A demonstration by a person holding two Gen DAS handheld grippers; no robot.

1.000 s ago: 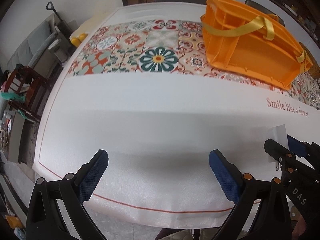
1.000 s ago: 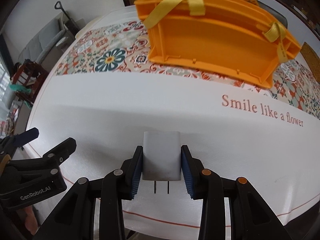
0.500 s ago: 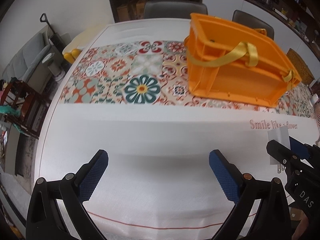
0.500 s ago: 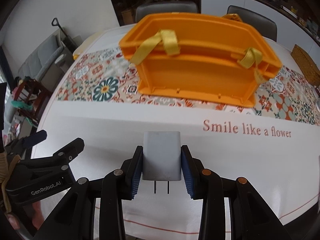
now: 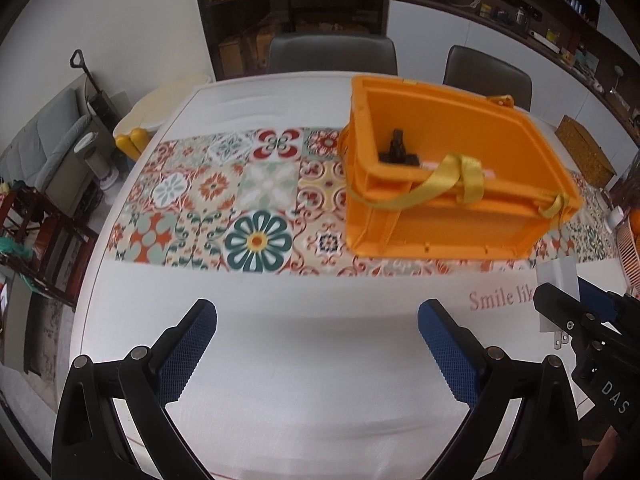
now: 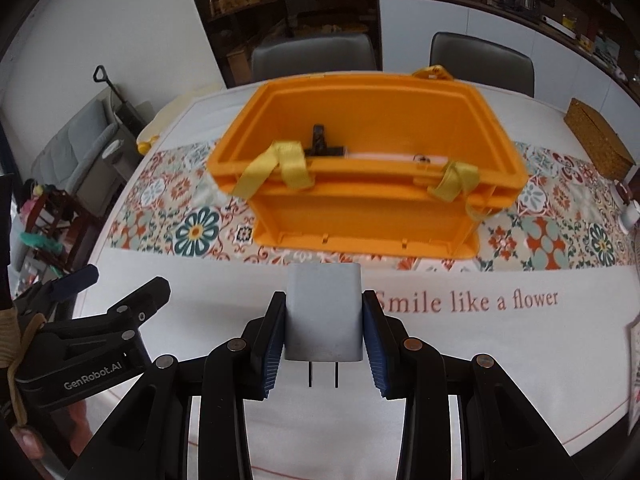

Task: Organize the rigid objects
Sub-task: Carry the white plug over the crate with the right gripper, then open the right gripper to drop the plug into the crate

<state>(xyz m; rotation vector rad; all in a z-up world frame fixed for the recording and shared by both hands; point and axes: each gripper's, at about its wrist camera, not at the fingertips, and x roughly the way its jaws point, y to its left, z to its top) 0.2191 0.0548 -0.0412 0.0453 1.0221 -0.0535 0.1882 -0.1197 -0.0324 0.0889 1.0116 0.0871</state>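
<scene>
My right gripper point(image 6: 324, 336) is shut on a white plug adapter point(image 6: 323, 312), its two prongs pointing back toward me; it hangs above the white cloth, short of the orange crate point(image 6: 360, 216). The crate has yellow strap handles and holds a black object point(image 6: 320, 140) and something pale along its near wall. In the left wrist view my left gripper point(image 5: 316, 348) stands open over bare cloth with nothing between its blue pads. The crate point(image 5: 452, 224) sits ahead and to the right there, and the adapter point(image 5: 558, 280) in the right gripper point(image 5: 576, 300) shows at the right edge.
The table point(image 6: 520, 380) wears a white cloth with a tiled flower runner point(image 5: 256, 200) and red lettering. A woven box point(image 6: 600, 144) sits at the far right, two chairs point(image 6: 316, 56) behind the table, and a sofa and clutter on the floor to the left.
Both grippers have risen and tilted, so the crate's inside now shows with the black object in it. The adapter stays clamped in the right gripper; the left stays open.
</scene>
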